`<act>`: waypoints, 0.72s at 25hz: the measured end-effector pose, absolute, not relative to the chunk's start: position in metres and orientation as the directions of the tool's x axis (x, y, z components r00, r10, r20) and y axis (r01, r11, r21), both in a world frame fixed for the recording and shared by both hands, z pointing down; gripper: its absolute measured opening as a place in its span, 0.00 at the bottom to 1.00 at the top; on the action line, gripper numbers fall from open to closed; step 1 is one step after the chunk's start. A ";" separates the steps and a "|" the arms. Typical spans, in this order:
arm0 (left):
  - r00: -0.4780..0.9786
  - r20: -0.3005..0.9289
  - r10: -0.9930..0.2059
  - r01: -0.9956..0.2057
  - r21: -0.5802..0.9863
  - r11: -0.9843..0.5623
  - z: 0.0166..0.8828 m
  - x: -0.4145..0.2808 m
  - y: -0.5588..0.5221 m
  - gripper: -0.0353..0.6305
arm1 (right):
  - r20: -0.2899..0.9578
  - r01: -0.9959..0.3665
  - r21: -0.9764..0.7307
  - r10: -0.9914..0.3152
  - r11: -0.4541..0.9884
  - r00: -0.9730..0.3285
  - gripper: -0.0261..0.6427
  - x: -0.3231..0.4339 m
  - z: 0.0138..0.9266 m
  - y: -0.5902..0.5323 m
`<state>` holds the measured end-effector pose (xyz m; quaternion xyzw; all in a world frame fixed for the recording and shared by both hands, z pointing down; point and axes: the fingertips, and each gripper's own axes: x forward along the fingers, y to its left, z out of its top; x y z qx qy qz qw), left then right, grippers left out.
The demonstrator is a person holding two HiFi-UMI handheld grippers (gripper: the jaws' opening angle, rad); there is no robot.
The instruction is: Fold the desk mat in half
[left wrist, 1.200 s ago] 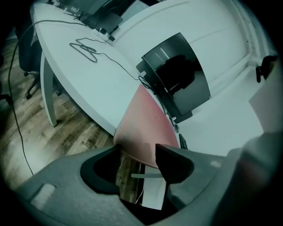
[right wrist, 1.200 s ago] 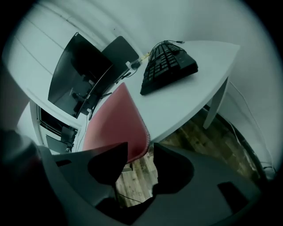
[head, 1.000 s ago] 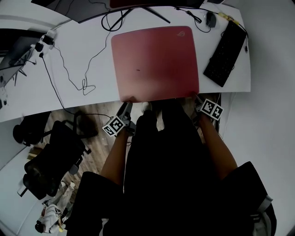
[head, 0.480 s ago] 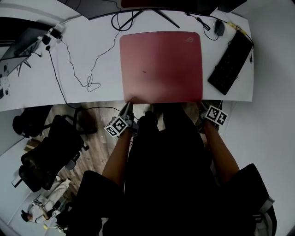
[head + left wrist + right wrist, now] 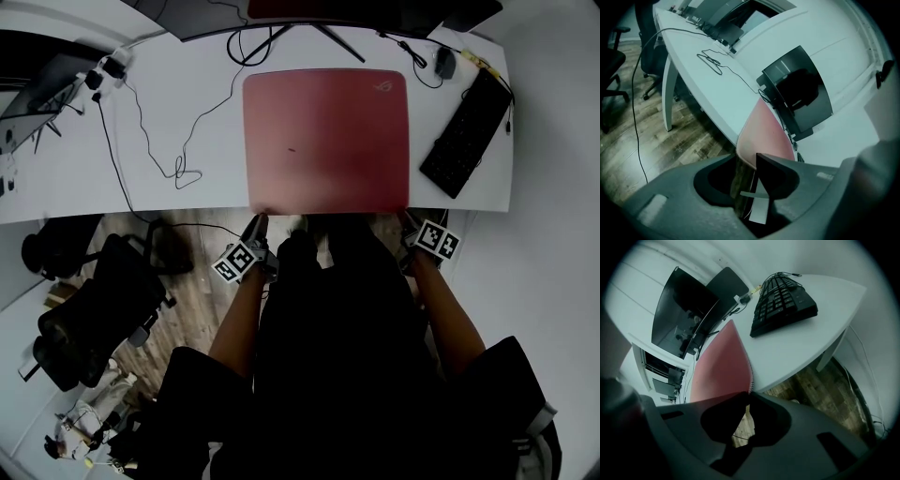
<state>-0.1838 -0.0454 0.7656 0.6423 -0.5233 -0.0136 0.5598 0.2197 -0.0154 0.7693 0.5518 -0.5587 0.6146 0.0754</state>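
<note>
The red desk mat (image 5: 326, 139) lies flat on the white desk (image 5: 84, 183), its near edge at the desk's front edge. My left gripper (image 5: 258, 221) is at the mat's near left corner. In the left gripper view the corner (image 5: 749, 157) sits between the jaws of my left gripper (image 5: 747, 163), a gap of floor shows beside it, and the jaws have just been opening. My right gripper (image 5: 405, 219) is at the near right corner. Its jaws have just been closing, and in the right gripper view the tips of my right gripper (image 5: 749, 395) meet on the mat's edge (image 5: 740, 380).
A black keyboard (image 5: 461, 122) lies slanted right of the mat, with a mouse (image 5: 444, 61) behind it. A monitor stand (image 5: 309, 23) and loose cables (image 5: 178, 169) sit at the back and left. An office chair (image 5: 94, 319) stands on the wooden floor to the left.
Both grippers stay at the mat's near corners and the mat stays flat. Only the head view has shifted a little.
</note>
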 end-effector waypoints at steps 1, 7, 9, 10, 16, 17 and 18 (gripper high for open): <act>0.451 0.571 -0.686 -0.654 0.735 0.181 0.768 -0.184 -0.047 0.27 | 0.764 -0.710 -0.602 -0.523 -0.365 -0.379 0.08 0.219 0.770 -0.015; 0.426 0.556 -0.714 -0.612 0.758 0.225 0.769 -0.187 -0.059 0.33 | 0.763 -0.709 -0.603 -0.523 -0.364 -0.380 0.08 0.219 0.770 -0.014; 0.425 0.557 -0.713 -0.618 0.754 0.221 0.767 -0.186 -0.062 0.33 | 0.763 -0.710 -0.603 -0.522 -0.364 -0.380 0.08 0.218 0.770 -0.015; 0.423 0.562 -0.711 -0.624 0.749 0.221 0.765 -0.186 -0.063 0.33 | 0.763 -0.710 -0.603 -0.522 -0.364 -0.381 0.08 0.218 0.770 -0.015; 0.384 0.580 -0.718 -0.629 0.734 0.256 0.755 -0.190 -0.060 0.21 | 0.748 -0.717 -0.618 -0.522 -0.322 -0.410 0.08 0.220 0.764 -0.018; 0.378 0.581 -0.721 -0.625 0.735 0.264 0.753 -0.190 -0.060 0.21 | 0.744 -0.726 -0.618 -0.520 -0.300 -0.418 0.08 0.219 0.762 -0.018; 0.372 0.583 -0.722 -0.620 0.735 0.274 0.751 -0.190 -0.060 0.21 | 0.741 -0.734 -0.619 -0.518 -0.279 -0.427 0.08 0.218 0.760 -0.017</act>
